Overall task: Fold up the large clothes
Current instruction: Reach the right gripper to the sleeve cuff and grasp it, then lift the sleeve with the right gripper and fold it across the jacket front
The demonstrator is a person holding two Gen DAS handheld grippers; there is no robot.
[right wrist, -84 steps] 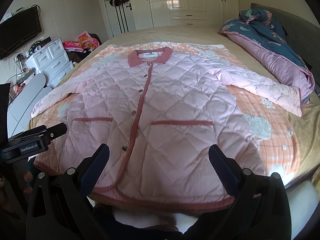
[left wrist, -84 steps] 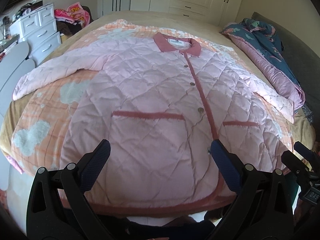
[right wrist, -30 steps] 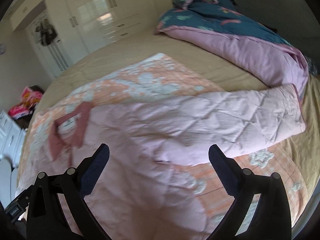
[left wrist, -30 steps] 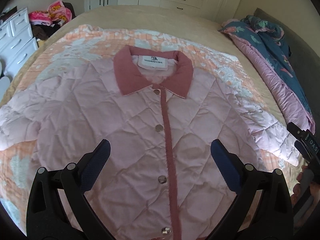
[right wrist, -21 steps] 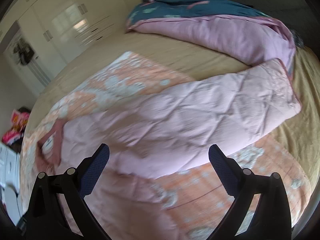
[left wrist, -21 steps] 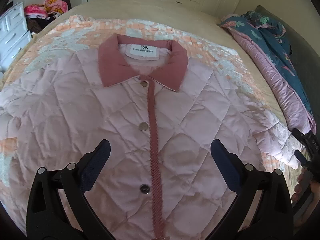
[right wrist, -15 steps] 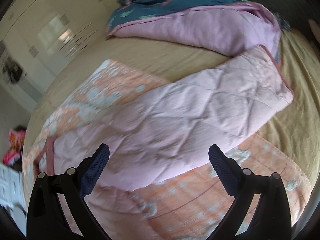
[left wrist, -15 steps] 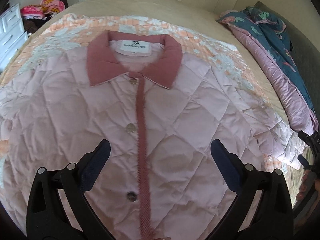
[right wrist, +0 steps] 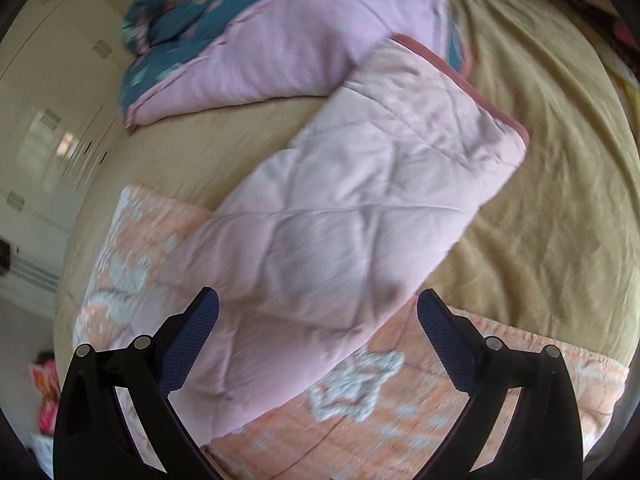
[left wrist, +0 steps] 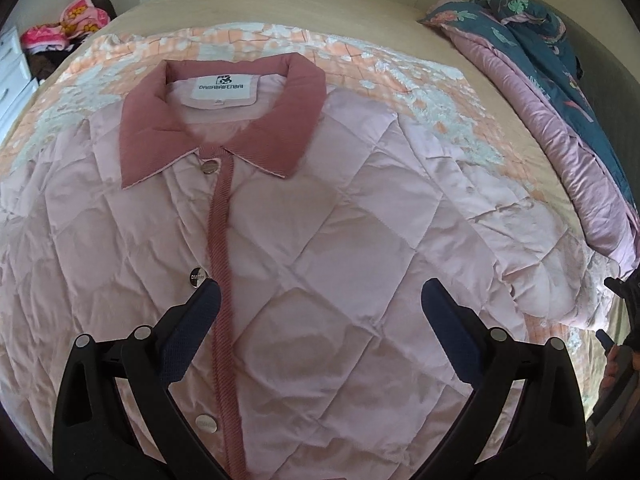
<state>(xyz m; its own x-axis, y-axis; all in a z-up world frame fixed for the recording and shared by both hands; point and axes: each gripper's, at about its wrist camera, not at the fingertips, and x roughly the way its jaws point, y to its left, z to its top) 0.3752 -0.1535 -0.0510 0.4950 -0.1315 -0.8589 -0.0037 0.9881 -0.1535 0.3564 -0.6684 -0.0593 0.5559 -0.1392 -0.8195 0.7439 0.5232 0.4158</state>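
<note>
Lying flat across the bed (left wrist: 248, 4), front side up and buttoned, the pink quilted jacket (left wrist: 320, 240) fills most of the left wrist view. Its hem and its left-hand sleeve are cut off by the frame edges. The dusty-rose collar (left wrist: 224, 120) sits at the far end, with a white neck label (left wrist: 221, 89) readable inside. A rose placket (left wrist: 220, 240) runs from the collar toward the near edge; three metal buttons (left wrist: 211, 168) show beside it, the middle one partly hidden behind a fingertip.

The left gripper (left wrist: 316, 300) hovers over the jacket's chest, its fingers spread wide and holding nothing. Contact with the fabric cannot be judged.

The right wrist view is motion-blurred; the cupboards on the left are smeared. It shows what the left view barely catches: the jacket's right-hand sleeve (right wrist: 360, 208) stretched out to its rose-trimmed cuff (right wrist: 460, 80), which lies against the folded pink and teal duvet (right wrist: 280, 48). The right gripper (right wrist: 316, 300) hangs over the sleeve's near part, fingers released and empty.

An orange and white patterned blanket (right wrist: 400, 420) lies under the jacket on the tan bedsheet (right wrist: 560, 200). Only the left view shows the collar. At its right edge a dark sliver of the other gripper and a hand appear, too cropped to read.
</note>
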